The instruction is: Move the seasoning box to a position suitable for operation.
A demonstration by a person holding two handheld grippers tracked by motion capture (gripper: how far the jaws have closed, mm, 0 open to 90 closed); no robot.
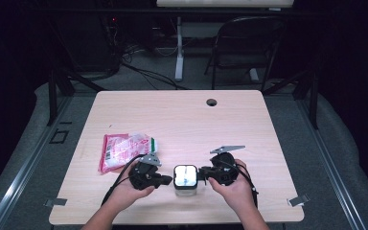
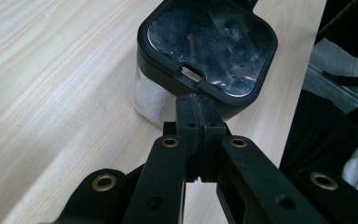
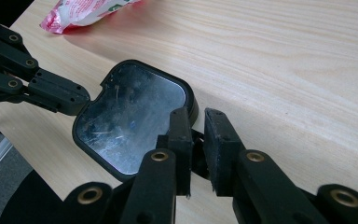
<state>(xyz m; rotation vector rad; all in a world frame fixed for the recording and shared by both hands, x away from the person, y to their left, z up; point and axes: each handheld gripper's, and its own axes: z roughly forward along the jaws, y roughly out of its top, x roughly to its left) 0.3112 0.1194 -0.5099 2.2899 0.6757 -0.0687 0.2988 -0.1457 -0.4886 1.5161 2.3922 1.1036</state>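
A small clear box with a black-rimmed, shiny lid [image 1: 185, 179] [image 2: 205, 46] [image 3: 130, 121] stands near the table's front edge between both grippers. My left gripper [image 1: 169, 181] [image 2: 200, 100] is shut, with nothing between its jaws. Its tips press against the lid's rim beside a small notch, and the same gripper [image 3: 77, 100] touches the lid's far corner in the right gripper view. My right gripper [image 1: 200, 175] [image 3: 196, 114] meets the opposite rim with its jaws a narrow gap apart. I cannot tell whether anything sits in that gap.
A pink and white snack packet [image 1: 124, 149] [image 3: 84, 11] lies on the wooden table [image 1: 182, 115] left of the box. A cable hole [image 1: 212, 102] is near the table's far edge. Beyond the table stands a folding chair [image 1: 247, 43].
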